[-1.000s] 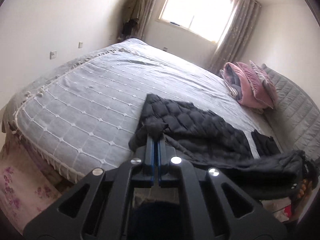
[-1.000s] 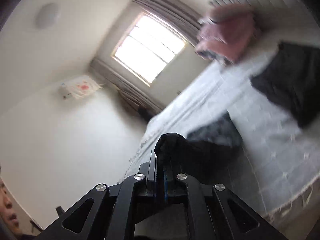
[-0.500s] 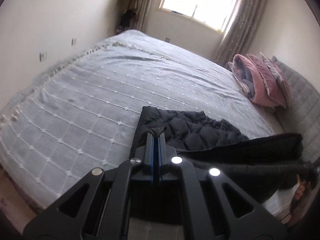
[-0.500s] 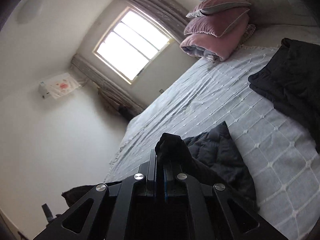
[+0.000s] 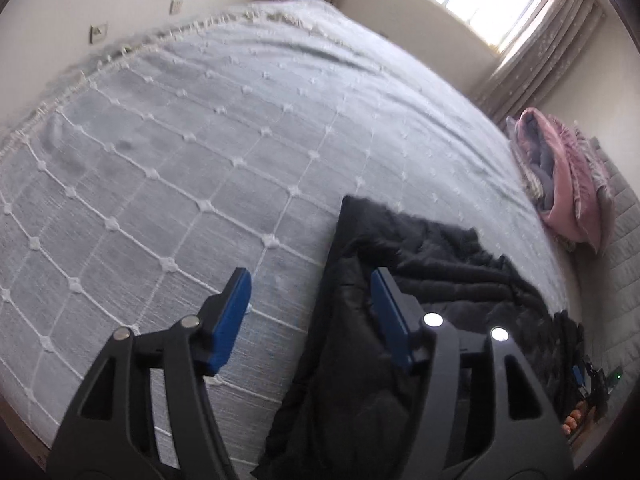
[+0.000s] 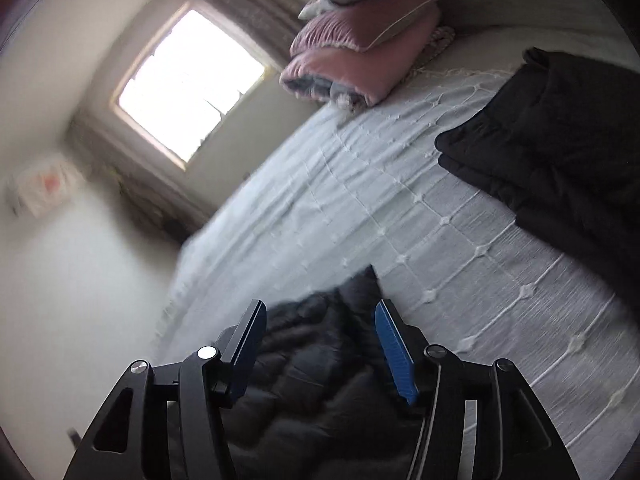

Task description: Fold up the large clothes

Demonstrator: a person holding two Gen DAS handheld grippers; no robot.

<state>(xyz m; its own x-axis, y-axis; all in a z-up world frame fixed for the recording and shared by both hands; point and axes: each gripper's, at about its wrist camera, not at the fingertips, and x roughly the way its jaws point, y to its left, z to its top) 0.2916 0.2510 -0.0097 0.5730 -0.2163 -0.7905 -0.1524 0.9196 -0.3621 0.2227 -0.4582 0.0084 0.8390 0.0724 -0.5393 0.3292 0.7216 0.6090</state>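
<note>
A: Left gripper (image 5: 310,312), jaws spread, nothing held?
B: Yes. Right gripper (image 6: 318,344) too, jaws spread wide, empty.
A: Jacket?
B: Black quilted jacket (image 5: 404,280) lies on the bed (image 5: 200,140) near the edge, part trailing off the side. A second dark pile (image 6: 560,140) lies well apart, near the pink pillows (image 6: 360,48).
A: Risk?
B: Likely the overhang drags the jacket off the bed, or the puffy fabric springs open and spoils the fold. Right view is blurred, so the edges are unclear.
</note>
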